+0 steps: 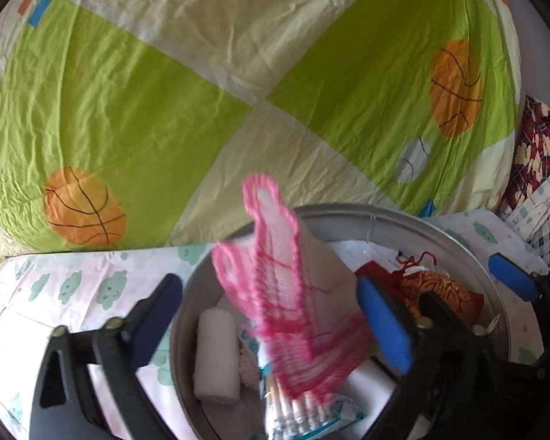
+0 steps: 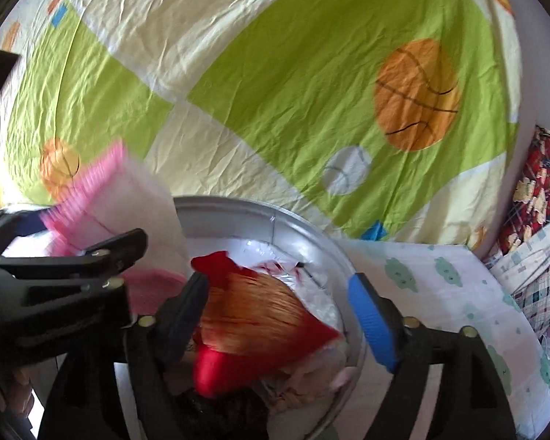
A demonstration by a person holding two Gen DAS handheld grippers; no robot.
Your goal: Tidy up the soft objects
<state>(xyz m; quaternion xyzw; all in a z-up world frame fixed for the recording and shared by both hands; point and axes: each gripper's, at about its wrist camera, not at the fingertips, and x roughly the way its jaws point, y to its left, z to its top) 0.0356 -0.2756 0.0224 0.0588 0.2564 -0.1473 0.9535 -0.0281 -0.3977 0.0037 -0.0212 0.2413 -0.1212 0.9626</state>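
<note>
Both tools spread, left tool (image 1: 275,315) and right tool (image 2: 278,311), over the metal basin's rim (image 2: 293,227), green quilt (image 1: 128,110) beyond.

A bed (image 1: 128,91) in a wrinkled green-and-cream basketball-print cover. A cloud-print sheet (image 2: 440,293) lies at its near edge. A metal tub (image 1: 440,231) sits on the sheet.
</note>
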